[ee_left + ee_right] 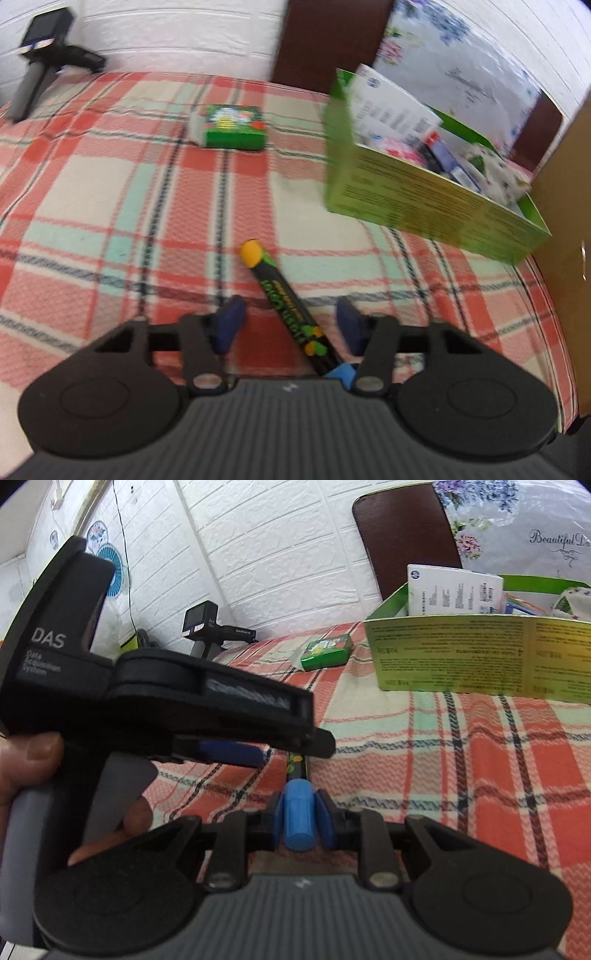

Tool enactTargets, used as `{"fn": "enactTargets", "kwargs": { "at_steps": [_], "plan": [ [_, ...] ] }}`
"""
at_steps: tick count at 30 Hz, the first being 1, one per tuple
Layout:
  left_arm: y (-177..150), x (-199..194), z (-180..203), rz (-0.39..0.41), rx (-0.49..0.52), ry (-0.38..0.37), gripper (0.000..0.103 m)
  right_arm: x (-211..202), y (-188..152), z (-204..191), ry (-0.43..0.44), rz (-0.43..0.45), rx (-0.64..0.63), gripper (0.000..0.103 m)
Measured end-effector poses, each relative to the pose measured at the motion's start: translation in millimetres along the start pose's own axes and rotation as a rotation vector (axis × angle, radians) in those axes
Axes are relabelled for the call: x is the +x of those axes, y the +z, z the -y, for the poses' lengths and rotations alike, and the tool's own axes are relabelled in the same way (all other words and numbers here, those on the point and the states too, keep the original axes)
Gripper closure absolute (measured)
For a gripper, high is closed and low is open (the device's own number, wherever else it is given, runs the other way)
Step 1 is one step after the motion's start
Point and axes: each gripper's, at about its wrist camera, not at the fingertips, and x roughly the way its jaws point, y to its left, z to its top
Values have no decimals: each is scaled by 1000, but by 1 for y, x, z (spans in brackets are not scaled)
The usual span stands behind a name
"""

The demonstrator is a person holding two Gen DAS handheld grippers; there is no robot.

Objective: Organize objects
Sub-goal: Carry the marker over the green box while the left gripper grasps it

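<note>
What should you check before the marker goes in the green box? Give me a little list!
1. Right tool shut on the blue cap of the black marker with the orange end: ok.
2. Left tool gripping the marker: not ok; its blue pads stand apart from the barrel.
3. Open green cardboard box has room: cannot tell; a white leaflet and packets already fill it.
4. Way to the box across the red plaid cloth: ok, nothing lies between.
5. Small green packet out of the way: ok, it lies apart, farther back.
</note>
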Motion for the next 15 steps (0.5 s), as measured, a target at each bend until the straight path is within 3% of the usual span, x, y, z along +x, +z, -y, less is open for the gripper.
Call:
{"fn": "enactTargets", "kwargs": {
  "at_steps": [1, 5, 10, 13, 15],
  "plan": [
    [2, 1, 2, -8, 8, -10, 71, -3, 0, 1, -9, 13, 1, 83],
    [16, 0, 25, 4, 46, -45, 74, -16, 3, 14, -44, 79, 28, 83],
    [50, -12, 78, 107, 176, -98, 77, -39, 28, 31, -137, 237, -13, 83],
    [75, -9, 103, 152, 199, -133, 77, -47, 53, 46, -188, 307, -45, 83],
    [91, -5, 115, 191, 187, -142, 77, -45, 75, 53, -228, 327, -131, 83]
  ]
}}
